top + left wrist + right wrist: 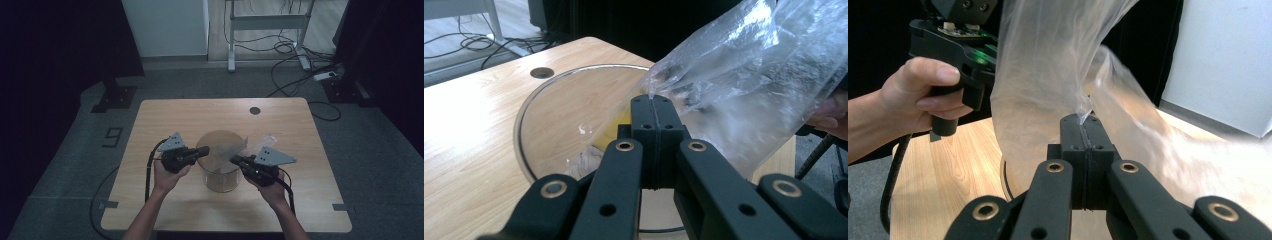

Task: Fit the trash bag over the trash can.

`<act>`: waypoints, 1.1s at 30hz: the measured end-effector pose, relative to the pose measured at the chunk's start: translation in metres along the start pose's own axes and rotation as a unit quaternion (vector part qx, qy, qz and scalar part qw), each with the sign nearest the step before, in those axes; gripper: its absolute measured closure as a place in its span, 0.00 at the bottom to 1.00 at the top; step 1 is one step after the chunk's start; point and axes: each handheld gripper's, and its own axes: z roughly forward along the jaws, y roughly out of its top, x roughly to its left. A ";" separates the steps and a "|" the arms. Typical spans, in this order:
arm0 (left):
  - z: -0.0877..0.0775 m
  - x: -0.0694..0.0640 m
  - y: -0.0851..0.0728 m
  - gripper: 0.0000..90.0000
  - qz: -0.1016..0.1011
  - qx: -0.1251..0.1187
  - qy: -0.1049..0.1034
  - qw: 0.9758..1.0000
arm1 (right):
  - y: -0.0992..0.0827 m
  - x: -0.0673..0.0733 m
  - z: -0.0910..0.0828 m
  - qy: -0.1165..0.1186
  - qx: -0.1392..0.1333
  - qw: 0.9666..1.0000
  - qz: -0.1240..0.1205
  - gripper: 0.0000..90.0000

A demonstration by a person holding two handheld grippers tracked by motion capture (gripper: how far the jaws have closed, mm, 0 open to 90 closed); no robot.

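A clear plastic bag (239,146) hangs over the mouth of a clear round container (221,179) at the middle of the wooden table (165,117). My left gripper (204,151) is at the container's left rim. In the left gripper view the left gripper (654,101) is shut on one edge of the bag (744,75), above the container's rim (523,127). My right gripper (235,159) is at the container's right side. In the right gripper view the right gripper (1084,119) is shut on another edge of the bag (1048,75). Something yellowish (616,125) shows through the film.
A round cable hole (255,110) lies near the table's far edge. Beyond the table stand a white panel (167,27) and a desk frame (267,22) with loose cables (300,65) on the floor. Bare tabletop lies on both sides of the container.
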 end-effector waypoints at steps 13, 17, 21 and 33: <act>-0.011 0.008 -0.005 1.00 -0.010 -0.004 0.013 1.000 | -0.006 -0.010 -0.018 -0.019 0.017 1.000 0.003 0.99; -0.014 0.010 -0.006 1.00 -0.013 -0.004 0.017 1.000 | -0.006 -0.013 -0.023 -0.023 0.019 1.000 0.001 0.99; -0.016 0.012 -0.007 1.00 -0.013 -0.005 0.021 1.000 | -0.009 -0.016 -0.027 -0.027 0.021 0.999 0.005 0.99; -0.023 0.012 -0.005 0.77 -0.027 -0.031 0.019 0.999 | -0.015 -0.018 -0.035 -0.029 0.023 0.999 0.005 0.99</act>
